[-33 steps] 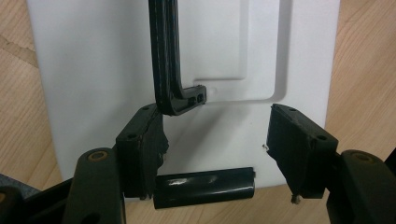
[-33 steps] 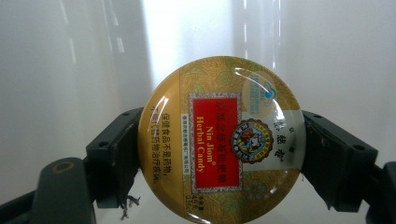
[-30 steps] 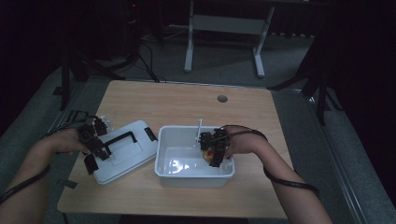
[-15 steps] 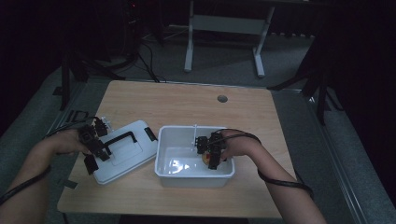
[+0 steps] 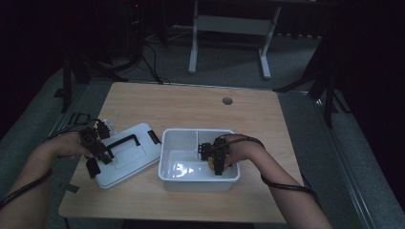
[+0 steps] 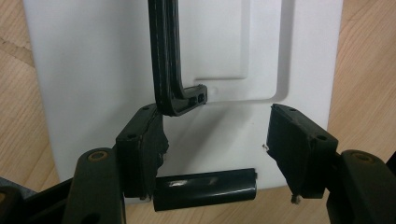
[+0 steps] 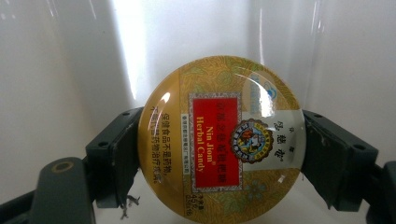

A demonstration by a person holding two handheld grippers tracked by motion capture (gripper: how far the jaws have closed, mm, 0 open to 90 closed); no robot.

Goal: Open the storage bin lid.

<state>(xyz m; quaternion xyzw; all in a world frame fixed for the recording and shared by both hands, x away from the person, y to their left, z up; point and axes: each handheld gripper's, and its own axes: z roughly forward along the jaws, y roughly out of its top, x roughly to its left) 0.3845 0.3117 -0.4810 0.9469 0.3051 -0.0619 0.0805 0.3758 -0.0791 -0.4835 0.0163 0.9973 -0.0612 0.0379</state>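
R gripper [image 7: 222, 154] clamped on round candy tin [image 7: 222, 140], center frame, inside white bin [image 5: 191, 143]. L gripper [image 6: 215, 154] jaws apart over bin lid [image 6: 93, 70], near black handle [image 6: 166, 60].

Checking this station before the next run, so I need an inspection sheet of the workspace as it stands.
Surface: wooden table, round grommet hole near far edge.
Job's things: white bin open; its lid, black handle up, beside it; round yellow candy tin inside the bin.
Clutter: nothing seen.
Grippers: right gripper shut on candy tin; left gripper over the lid, jaws apart, holding nothing.
Cables: one trails along each forearm.
Surroundings: dark room, grey floor, white frame legs beyond the table.
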